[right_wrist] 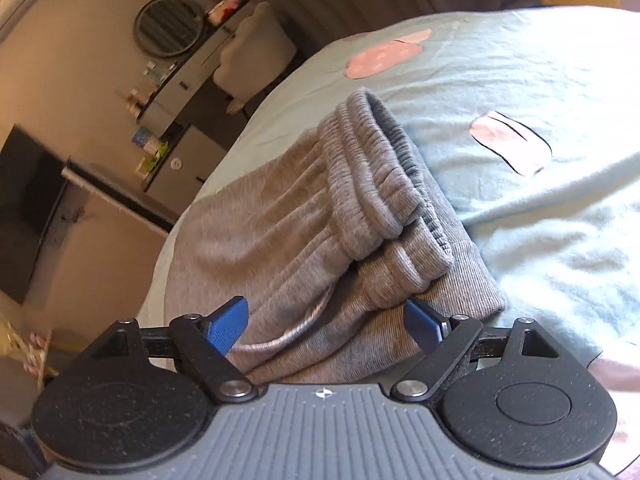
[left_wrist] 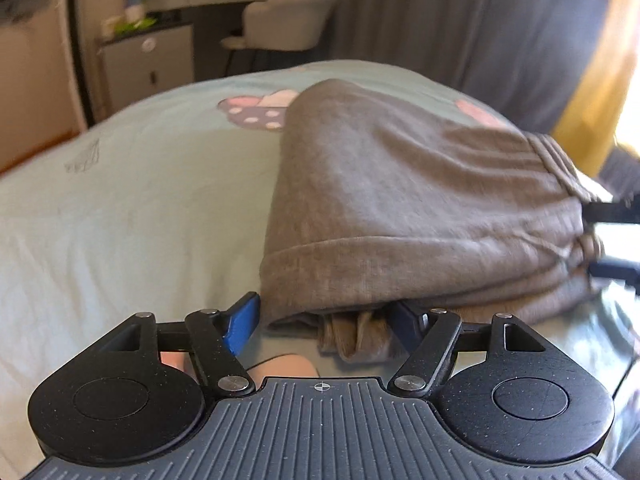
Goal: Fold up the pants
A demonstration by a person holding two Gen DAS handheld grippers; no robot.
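Observation:
Grey pants (left_wrist: 400,200) lie folded in a thick stack on a pale green bed sheet (left_wrist: 140,200). In the left wrist view, my left gripper (left_wrist: 324,316) is open at the near hem end of the stack; folded layers sit between its blue fingers (left_wrist: 242,322). In the right wrist view, the pants (right_wrist: 280,248) show their ribbed waistband (right_wrist: 380,168) doubled over. My right gripper (right_wrist: 326,322) is open, its blue fingers (right_wrist: 228,326) on either side of the waistband end. The right gripper also shows at the right edge of the left wrist view (left_wrist: 616,236).
The sheet (right_wrist: 540,100) carries pink cartoon prints (right_wrist: 384,58). Beyond the bed stand a white chair (left_wrist: 288,24), a desk with drawers (left_wrist: 148,64), a round mirror (right_wrist: 168,26), grey curtains (left_wrist: 460,20) and a dark screen (right_wrist: 28,212).

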